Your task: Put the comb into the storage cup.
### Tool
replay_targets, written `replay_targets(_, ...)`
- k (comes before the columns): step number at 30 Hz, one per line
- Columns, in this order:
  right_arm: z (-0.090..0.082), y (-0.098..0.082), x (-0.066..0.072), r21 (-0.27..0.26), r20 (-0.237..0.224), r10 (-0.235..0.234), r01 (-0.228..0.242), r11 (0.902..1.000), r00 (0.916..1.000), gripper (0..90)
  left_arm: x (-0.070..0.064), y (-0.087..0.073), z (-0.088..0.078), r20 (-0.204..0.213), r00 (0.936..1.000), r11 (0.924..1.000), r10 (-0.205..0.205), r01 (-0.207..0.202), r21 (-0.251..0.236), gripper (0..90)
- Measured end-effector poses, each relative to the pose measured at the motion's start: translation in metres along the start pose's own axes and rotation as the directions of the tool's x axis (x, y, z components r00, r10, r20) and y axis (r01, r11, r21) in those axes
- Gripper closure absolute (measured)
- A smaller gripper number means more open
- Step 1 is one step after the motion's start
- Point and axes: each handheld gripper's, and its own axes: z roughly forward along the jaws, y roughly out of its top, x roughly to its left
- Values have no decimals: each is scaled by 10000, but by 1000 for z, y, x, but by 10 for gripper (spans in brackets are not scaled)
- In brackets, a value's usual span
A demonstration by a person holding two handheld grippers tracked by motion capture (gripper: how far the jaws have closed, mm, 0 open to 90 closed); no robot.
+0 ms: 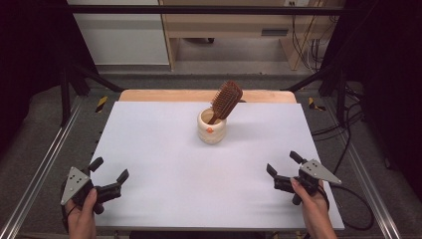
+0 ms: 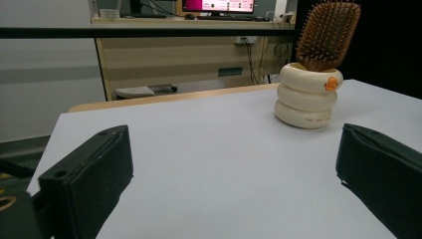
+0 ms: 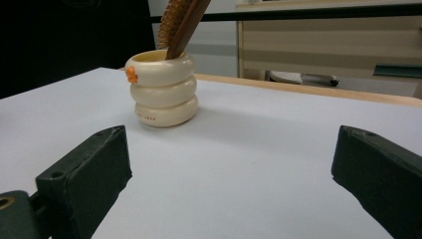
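A cream ringed cup (image 1: 211, 127) with a small orange mark stands near the far middle of the white table (image 1: 164, 164). A brown wooden hairbrush (image 1: 226, 101) stands in the cup handle-down, leaning to the right, bristles facing the near left. The cup (image 2: 307, 97) and brush (image 2: 327, 34) appear far ahead in the left gripper view; the cup (image 3: 162, 89) and brush (image 3: 182, 22) sit ahead to the left in the right gripper view. My left gripper (image 1: 109, 170) rests open at the near left corner. My right gripper (image 1: 283, 164) rests open at the near right. Both hold nothing.
A wooden strip (image 1: 199, 95) edges the table's far side. Black frame bars (image 1: 318, 74) and cables (image 1: 348, 129) flank the table. Beyond stand a wooden desk (image 2: 189, 55) and a monitor (image 2: 217, 6).
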Motion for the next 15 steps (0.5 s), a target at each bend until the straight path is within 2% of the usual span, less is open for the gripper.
replay_targets(3, 5, -4, 5, 244, -279, -154, 161, 9996, 9995, 24, 0, 0, 0, 54, 10000, 10000, -2, 2, -21, 15)
replay_targets(15, 17, -8, 17, 311, -689, -502, 524, 9981, 9964, 24, -5, 4, -1, 502, 9984, 9984, -276, 300, -479, 13)
